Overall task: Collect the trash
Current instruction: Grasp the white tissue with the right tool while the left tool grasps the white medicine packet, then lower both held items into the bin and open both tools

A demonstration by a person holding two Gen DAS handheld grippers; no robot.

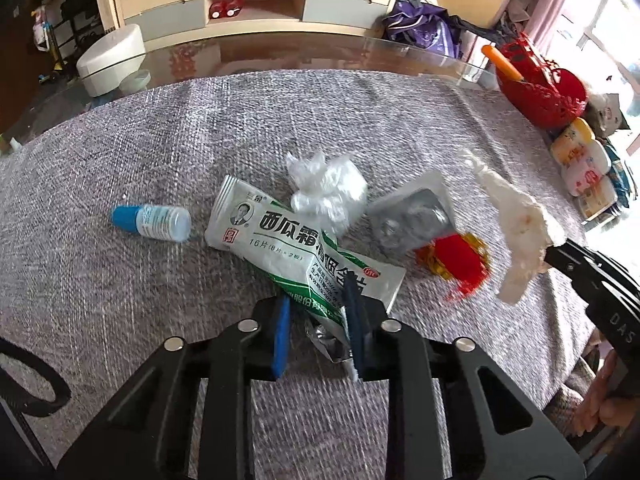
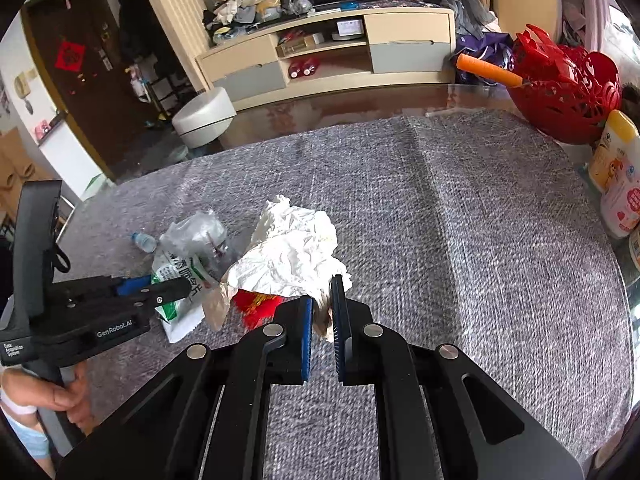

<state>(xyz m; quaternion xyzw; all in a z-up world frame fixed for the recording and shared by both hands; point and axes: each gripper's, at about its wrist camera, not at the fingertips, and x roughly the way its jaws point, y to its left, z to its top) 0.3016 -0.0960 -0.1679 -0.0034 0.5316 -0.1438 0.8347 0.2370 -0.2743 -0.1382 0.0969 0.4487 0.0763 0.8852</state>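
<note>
Trash lies clustered mid-way across the grey cloth (image 1: 160, 152): a green-and-white medicine sachet (image 1: 288, 244), a crumpled clear plastic wad (image 1: 328, 188), a foil blister pack (image 1: 412, 216), a red-and-gold wrapper (image 1: 456, 260) and a small blue-capped bottle (image 1: 152, 220) off to the left. The left gripper (image 1: 316, 320) has its pads either side of the sachet's near end, pinching it. The right gripper (image 2: 322, 316) is pressed onto a crumpled white tissue (image 2: 292, 256), lifted above the wrapper. A red basket (image 2: 568, 88) sits at the cloth's far right edge.
</note>
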